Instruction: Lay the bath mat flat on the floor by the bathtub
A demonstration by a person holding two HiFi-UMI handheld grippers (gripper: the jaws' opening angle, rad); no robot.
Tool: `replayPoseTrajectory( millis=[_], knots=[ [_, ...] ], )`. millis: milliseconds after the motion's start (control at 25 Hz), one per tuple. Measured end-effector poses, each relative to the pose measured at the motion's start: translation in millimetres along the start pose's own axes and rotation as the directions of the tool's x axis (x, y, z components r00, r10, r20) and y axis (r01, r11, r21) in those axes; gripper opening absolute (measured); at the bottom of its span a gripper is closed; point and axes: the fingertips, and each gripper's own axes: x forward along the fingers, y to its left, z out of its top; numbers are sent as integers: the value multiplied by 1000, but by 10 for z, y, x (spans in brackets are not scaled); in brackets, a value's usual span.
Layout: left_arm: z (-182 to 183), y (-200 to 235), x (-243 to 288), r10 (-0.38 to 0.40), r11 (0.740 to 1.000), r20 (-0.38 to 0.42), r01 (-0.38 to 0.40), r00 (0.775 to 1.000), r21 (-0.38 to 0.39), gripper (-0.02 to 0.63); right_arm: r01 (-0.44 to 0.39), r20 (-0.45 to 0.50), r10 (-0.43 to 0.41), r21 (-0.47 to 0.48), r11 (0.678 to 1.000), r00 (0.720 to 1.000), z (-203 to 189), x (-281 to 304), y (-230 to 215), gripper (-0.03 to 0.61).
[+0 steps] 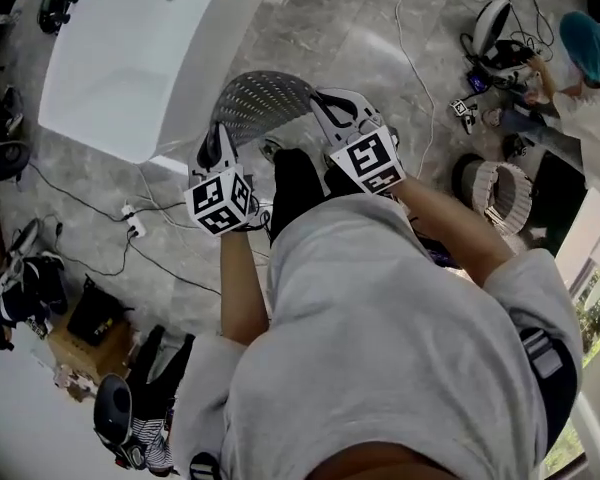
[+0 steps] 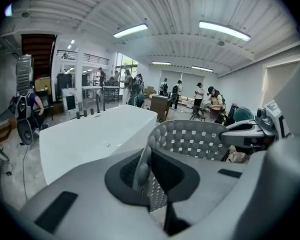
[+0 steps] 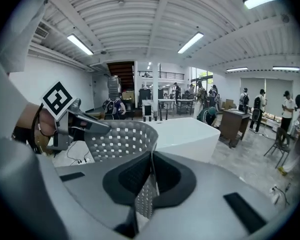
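Observation:
The grey perforated bath mat (image 1: pixel 263 101) hangs in the air, bowed between my two grippers, beside the white bathtub (image 1: pixel 130 58). My left gripper (image 1: pixel 217 150) is shut on the mat's left edge. My right gripper (image 1: pixel 332 110) is shut on its right edge. In the left gripper view the mat (image 2: pixel 197 140) curves away from the jaws toward the right gripper (image 2: pixel 255 129), with the tub (image 2: pixel 90 136) behind. In the right gripper view the mat (image 3: pixel 122 139) arcs leftward to the left gripper (image 3: pixel 72 121), and the tub (image 3: pixel 187 134) stands beyond it.
Grey marble floor (image 1: pixel 320 28) lies beside the tub. Cables and a power strip (image 1: pixel 132 220) run across the floor at left. Bags and gear (image 1: pixel 90 318) sit lower left. A person (image 1: pixel 580 78) crouches at right among equipment, near a woven basket (image 1: pixel 500 193). My legs fill the lower middle.

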Motion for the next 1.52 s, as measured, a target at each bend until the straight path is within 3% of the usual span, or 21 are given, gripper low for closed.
replayPoseTrajectory(
  millis=[200, 480, 800, 1160, 1520],
  knots=[
    [221, 138, 496, -119, 990, -39, 121, 992, 74, 28, 92, -39, -91, 37, 995, 995, -33, 253, -116, 18],
    [200, 159, 1138, -245, 957, -112, 258, 963, 129, 28, 234, -122, -222, 101, 967, 968, -349, 523, -188, 17],
    [-76, 231, 1820, -295, 926, -189, 329, 937, 186, 28, 311, -149, -289, 147, 939, 946, -790, 975, -326, 17],
    [-562, 389, 2621, -261, 919, -264, 323, 929, 228, 28, 228, -219, -189, 172, 958, 957, -1507, 1509, -344, 17],
    [-1025, 628, 3122, -146, 951, -359, 230, 922, 205, 28, 58, -278, -3, 190, 980, 960, -1992, 2012, -110, 15]
  ],
)
